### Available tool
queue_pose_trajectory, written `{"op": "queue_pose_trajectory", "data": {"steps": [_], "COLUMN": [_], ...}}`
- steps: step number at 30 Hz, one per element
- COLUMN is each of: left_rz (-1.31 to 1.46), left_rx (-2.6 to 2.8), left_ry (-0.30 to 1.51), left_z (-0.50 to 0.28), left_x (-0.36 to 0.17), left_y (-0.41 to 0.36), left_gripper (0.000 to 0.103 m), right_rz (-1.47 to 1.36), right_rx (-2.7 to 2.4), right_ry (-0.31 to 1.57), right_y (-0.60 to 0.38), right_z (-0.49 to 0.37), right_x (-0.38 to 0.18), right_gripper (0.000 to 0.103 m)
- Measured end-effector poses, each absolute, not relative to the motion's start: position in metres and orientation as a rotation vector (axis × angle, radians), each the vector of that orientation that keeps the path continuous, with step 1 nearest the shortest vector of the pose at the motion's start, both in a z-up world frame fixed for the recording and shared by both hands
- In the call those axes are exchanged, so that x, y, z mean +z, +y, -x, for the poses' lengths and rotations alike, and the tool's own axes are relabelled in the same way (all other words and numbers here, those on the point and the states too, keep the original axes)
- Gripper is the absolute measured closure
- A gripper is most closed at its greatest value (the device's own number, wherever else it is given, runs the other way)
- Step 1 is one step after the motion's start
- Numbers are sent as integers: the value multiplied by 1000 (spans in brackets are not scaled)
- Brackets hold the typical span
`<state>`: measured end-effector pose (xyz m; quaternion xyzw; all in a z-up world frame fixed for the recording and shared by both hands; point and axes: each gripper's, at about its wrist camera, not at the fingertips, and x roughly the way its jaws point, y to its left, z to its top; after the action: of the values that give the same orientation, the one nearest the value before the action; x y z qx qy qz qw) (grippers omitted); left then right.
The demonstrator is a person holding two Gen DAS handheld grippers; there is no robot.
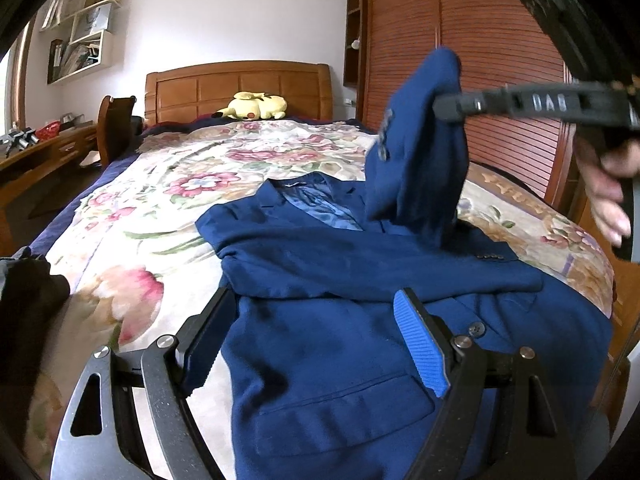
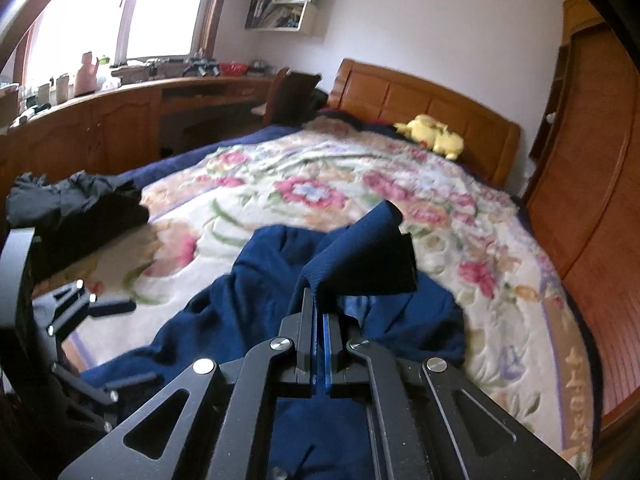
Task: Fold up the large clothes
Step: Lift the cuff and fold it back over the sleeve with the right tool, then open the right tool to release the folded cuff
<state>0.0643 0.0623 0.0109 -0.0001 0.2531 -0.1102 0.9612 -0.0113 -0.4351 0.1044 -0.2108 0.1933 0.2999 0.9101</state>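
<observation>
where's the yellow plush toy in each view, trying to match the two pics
Left wrist view: yellow plush toy upper centre-left, against the wooden headboard.
Right wrist view: yellow plush toy upper right of centre, same spot at the bed's head.
Shared landmark: the wooden headboard.

A bedroom with pale walls [image 2: 400, 20] — daylight glares through a window [image 2: 120, 12] above a long wooden desk [image 2: 120, 108]. A wooden headboard [image 1: 240, 88] stands beside a slatted wooden wardrobe [image 1: 460, 40], wall shelves [image 1: 80, 32] above the desk side.

A home bedroom: bed [image 1: 168, 168], wardrobe [image 1: 480, 60], plush toy [image 1: 256, 106].
</observation>
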Motion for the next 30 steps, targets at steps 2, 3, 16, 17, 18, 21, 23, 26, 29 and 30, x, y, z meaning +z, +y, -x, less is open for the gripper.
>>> {"op": "queue_pose_trajectory", "data": {"steps": [2, 3, 16, 17, 18, 21, 23, 26, 29, 30], "left_rz": [2, 3, 16, 14, 12, 7, 6, -1, -8, -11], "left_rx": [-219, -217, -201, -201, -202, -203, -202, -202, -198, -196], "left_ry": [511, 510, 495, 496, 497, 502, 505, 513, 523, 527], "left_z": [-63, -63, -59, -60, -60, -62, -64, -67, -70, -71], "left_x": [11, 11, 13, 13, 13, 12, 11, 9, 6, 4], "left_y": [65, 67, 75, 75, 74, 71, 69, 66, 62, 61], "left_gripper": [21, 21, 21, 21, 21, 21, 21, 21, 21, 21], "right_rz": [437, 436, 455, 454, 451, 431, 425, 418, 408, 398], "right_rx": [621, 628, 634, 628, 621, 598, 583, 562, 532, 526], "right_ry": [420, 429, 359, 359, 362, 385, 403, 426, 453, 468], "right_y": [-434, -435, -424, -424, -426, -433, -438, -445, -455, -458], "right_z": [9, 8, 41, 42, 40, 40, 37, 30, 20, 16], "right_x": [100, 100, 99, 92, 87, 78, 72, 59, 44, 38], "right_gripper": [101, 101, 59, 59, 59, 59, 59, 59, 59, 59]}}
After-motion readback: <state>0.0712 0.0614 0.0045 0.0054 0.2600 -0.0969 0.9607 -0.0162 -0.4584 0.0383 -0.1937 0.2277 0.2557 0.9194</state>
